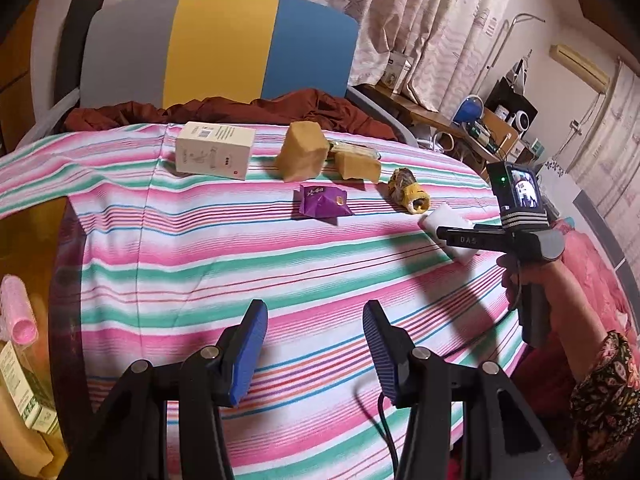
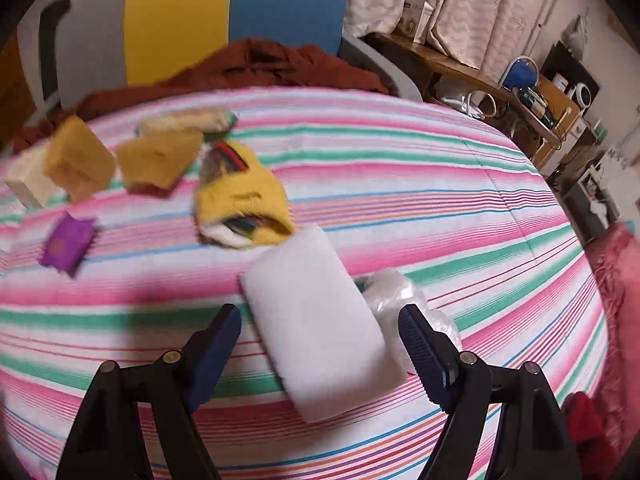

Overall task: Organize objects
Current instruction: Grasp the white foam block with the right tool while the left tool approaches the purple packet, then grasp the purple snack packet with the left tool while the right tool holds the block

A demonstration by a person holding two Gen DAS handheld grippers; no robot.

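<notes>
On the striped cloth (image 1: 280, 264) lie a white box (image 1: 214, 150), two yellow sponges (image 1: 301, 153) (image 1: 357, 165), a purple packet (image 1: 322, 200), a rolled yellow sock (image 1: 410, 191) and a white foam block (image 1: 448, 220). My left gripper (image 1: 316, 350) is open and empty above the near cloth. My right gripper (image 2: 320, 356) is open, its jaws on either side of the white foam block (image 2: 320, 320), not touching it. The right wrist view also shows the sock (image 2: 240, 196), the sponges (image 2: 80, 160) (image 2: 158, 160), the packet (image 2: 68, 246) and crumpled clear plastic (image 2: 404, 300).
A chair with grey, yellow and blue back (image 1: 220, 44) stands behind the table with rust-red fabric (image 1: 248, 110) on it. A cluttered wooden shelf (image 1: 472, 120) is at the right. A pink roller (image 1: 18, 312) and boxes sit off the left edge.
</notes>
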